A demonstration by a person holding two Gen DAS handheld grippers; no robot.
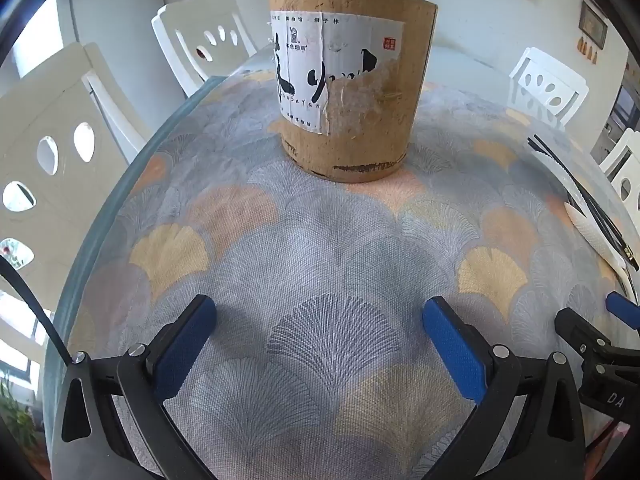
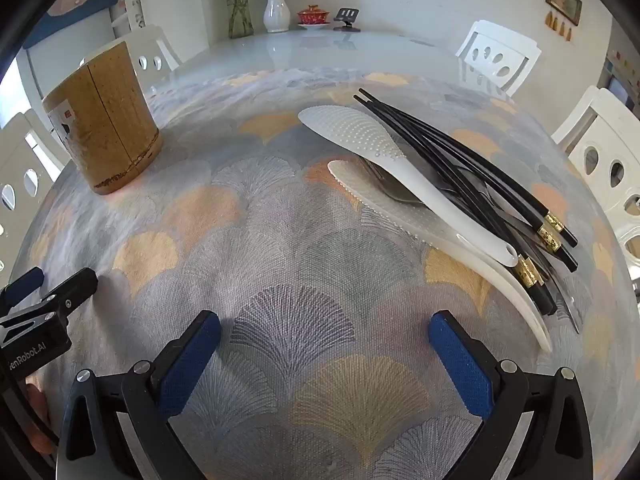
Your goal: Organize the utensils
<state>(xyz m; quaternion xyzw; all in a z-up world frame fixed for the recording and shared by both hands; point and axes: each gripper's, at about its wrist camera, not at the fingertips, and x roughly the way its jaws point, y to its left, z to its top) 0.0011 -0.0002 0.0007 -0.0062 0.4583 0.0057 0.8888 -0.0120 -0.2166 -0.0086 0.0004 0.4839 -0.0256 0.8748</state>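
A tall brown bamboo holder [image 1: 352, 80] with a torn white label stands upright on the patterned tablecloth; it also shows at the far left in the right wrist view [image 2: 108, 124]. A pile of utensils lies to the right: two white rice paddles [image 2: 384, 148], several black chopsticks [image 2: 460, 160] with gold bands, and a metal spoon [image 2: 396, 192] under them. The pile's edge shows in the left wrist view [image 1: 588, 216]. My left gripper [image 1: 320, 312] is open and empty, facing the holder. My right gripper [image 2: 324, 328] is open and empty, left of the pile.
White chairs [image 1: 52, 152] ring the table, and one stands at the right [image 2: 608, 168]. A white vase [image 2: 276, 8] with flowers, a red lidded cup [image 2: 313, 15] and a small stand sit at the far end. The table edge [image 1: 120, 208] curves close on the left.
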